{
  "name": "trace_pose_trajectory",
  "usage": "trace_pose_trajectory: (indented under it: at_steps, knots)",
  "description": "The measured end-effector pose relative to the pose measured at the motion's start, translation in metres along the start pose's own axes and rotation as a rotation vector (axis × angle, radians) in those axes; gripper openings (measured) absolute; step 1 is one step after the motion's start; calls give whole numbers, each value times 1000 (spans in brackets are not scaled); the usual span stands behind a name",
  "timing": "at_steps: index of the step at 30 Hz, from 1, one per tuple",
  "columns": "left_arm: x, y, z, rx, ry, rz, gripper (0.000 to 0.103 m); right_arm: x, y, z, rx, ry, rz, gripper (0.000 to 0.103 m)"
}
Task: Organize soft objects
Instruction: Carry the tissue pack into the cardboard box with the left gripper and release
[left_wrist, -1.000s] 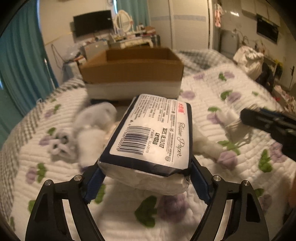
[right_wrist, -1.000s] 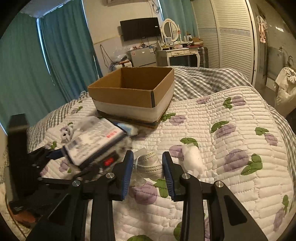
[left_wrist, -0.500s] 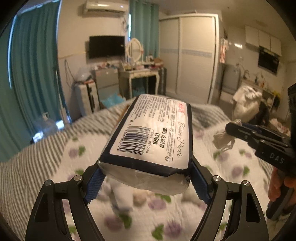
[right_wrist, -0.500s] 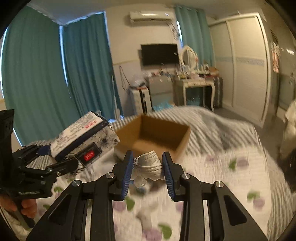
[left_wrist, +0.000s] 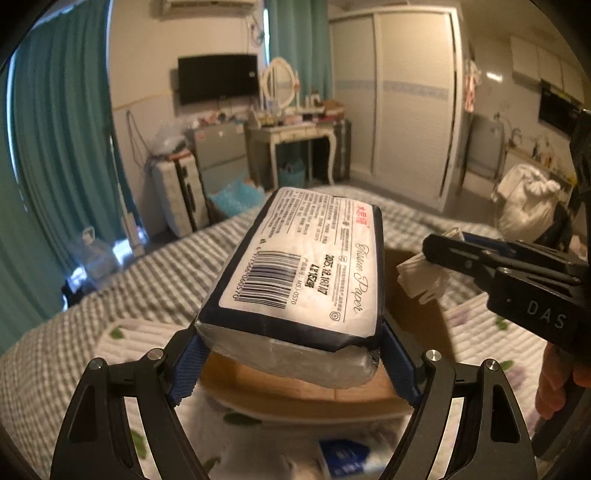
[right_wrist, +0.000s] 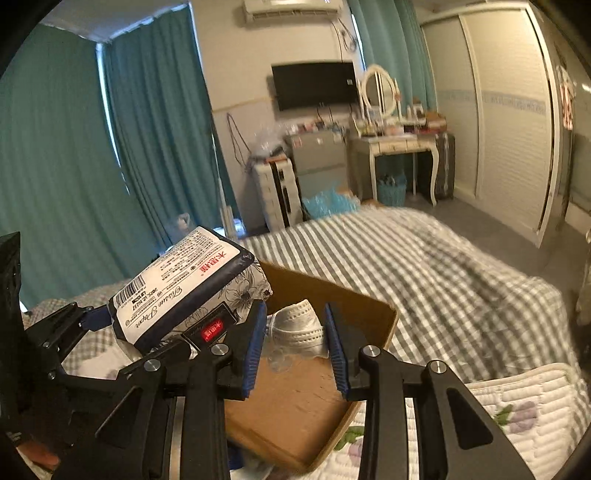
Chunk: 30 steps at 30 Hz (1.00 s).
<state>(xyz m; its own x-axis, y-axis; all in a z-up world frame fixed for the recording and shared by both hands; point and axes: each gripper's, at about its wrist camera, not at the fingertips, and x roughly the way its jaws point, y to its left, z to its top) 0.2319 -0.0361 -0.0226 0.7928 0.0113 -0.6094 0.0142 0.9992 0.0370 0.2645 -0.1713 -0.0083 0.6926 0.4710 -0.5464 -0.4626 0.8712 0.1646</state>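
My left gripper is shut on a tissue paper pack, white with a dark blue border and a barcode, held above the open cardboard box. The pack also shows in the right wrist view. My right gripper is shut on a white face mask in clear wrap, held over the cardboard box. From the left wrist view the right gripper with the mask hangs at the right, beside the pack.
The box sits on a bed with a grey checked blanket and a white quilt with purple flowers. A blue packet lies on the quilt in front of the box. Teal curtains, a dresser and a wardrobe stand beyond the bed.
Both grippers have risen from the quilt and moved forward over the box, each still holding its object. The plush toy and quilt items have dropped out of view.
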Motion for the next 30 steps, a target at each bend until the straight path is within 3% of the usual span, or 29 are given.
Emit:
trace_pose_trajectory:
  at_steps: [4,8,11,19,24,29,30]
  knots:
    - [21,-2,-7,38,18,-7,86,29,-20,-10,26,25,-8,36]
    - [26,-3,-6,41,27,51,86,28,-30,-7,57,16,-16,60]
    - [20,0,-3,17,43,66,86,12,-30,-3,51,0,-33,61]
    - [-77,5,13,11,-73,52,86,-87,1,16,0,-53,-92,63]
    - [-161,17,15,-5,-192,54,86,-156,37,19,-63,-83,-117,75]
    - [-208,28,-8,-9,-243,96,87,-199,67,-5,-120,-84,-119,97]
    - [-213,30,-13,-9,-248,105,87,-204,71,-13,-125,-81,-120,97]
